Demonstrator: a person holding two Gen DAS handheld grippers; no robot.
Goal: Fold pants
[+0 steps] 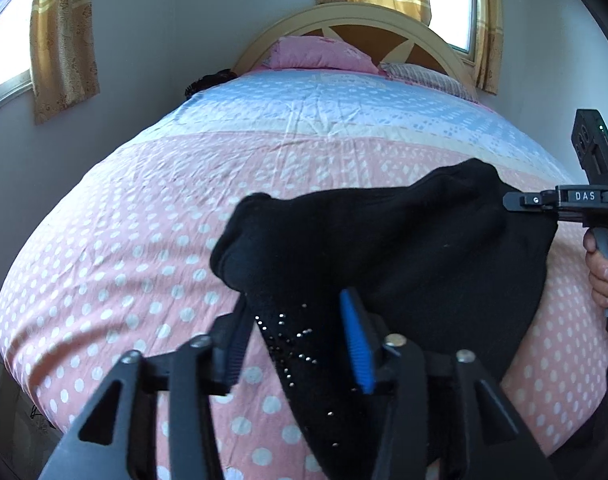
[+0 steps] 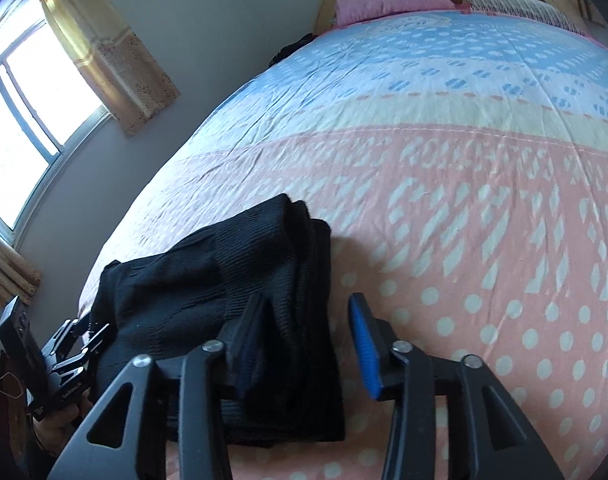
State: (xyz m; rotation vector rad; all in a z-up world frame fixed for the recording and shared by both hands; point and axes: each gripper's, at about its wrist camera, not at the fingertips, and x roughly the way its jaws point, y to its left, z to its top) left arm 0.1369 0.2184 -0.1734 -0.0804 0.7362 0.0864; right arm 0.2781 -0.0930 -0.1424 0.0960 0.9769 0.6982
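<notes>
Left wrist view: black knit pants point(image 1: 383, 248), folded into a soft, limp bundle, lie at frame centre on the pink dotted bedspread point(image 1: 124, 240). Left gripper point(image 1: 300, 344) and right gripper point(image 2: 307, 348) stand half open, gripping nothing. Best taken by the layered edges.

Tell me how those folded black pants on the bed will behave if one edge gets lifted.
The black pants look like soft knit, so they will likely droop and sag rather than hold shape. The stacked layers showing at the fold edge will probably slide apart and unfold if only the top one is taken. Pushed across the quilt, they would likely bunch up, not glide.
</notes>
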